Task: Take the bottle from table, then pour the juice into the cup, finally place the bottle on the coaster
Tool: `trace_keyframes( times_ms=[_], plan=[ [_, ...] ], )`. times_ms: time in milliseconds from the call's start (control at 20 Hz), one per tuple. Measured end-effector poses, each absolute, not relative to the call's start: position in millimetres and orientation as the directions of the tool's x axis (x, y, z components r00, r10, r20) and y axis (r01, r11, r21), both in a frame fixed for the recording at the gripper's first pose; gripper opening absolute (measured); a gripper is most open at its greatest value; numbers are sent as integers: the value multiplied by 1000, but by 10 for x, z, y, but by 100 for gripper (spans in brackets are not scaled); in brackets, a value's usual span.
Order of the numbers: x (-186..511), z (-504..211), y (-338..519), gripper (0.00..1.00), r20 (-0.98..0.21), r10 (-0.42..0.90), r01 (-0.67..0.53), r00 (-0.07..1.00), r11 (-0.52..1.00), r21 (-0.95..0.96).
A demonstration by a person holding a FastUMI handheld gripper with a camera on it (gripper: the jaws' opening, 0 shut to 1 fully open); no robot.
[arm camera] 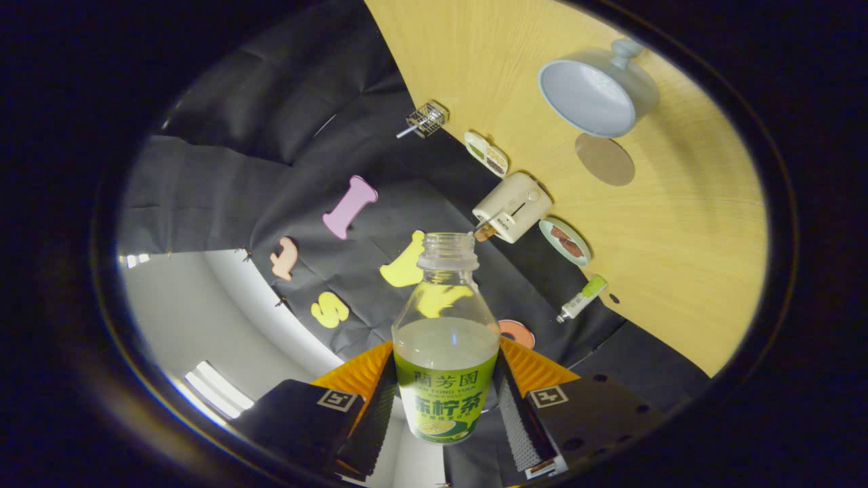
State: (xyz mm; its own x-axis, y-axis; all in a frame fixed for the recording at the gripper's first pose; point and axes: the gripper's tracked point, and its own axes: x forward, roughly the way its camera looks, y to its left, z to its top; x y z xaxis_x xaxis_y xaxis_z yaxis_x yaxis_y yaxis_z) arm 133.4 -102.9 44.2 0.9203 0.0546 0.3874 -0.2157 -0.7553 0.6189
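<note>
Clear plastic bottle [445, 339] with green label, uncapped, part-filled with pale juice, clamped between both fingers of hand-held gripper [444, 400], tilted with the view, presumably for pouring; pale blue cup [587, 99] and round brown coaster [605, 160] well beyond on wooden surface [685, 224].

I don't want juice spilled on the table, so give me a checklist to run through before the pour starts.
1. Bottle gripped between both fingers: ok.
2. Cap off, mouth open: ok.
3. Juice in bottle: ok, filled up to the shoulder.
4. Cup standing on the table: ok, nothing seen inside it.
5. Bottle mouth over the cup: not ok, the cup lies well beyond it.
6. Coaster free beside the cup: ok.
</note>
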Motion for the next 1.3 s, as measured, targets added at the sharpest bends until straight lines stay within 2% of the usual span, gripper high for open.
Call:
trace_keyframes(
  times_ms=[500,850,1150,1300],
  plan=[
    [1372,207,-1208,77,367,0,-208,930,-824,528],
    [1399,127,-1204,77,336,-5,-200,942,-813,547],
    [1400,328,-1034,77,325,46,-224,944,-634,740],
    [1398,487,-935,77,323,87,-245,943,-474,845]
  ],
)
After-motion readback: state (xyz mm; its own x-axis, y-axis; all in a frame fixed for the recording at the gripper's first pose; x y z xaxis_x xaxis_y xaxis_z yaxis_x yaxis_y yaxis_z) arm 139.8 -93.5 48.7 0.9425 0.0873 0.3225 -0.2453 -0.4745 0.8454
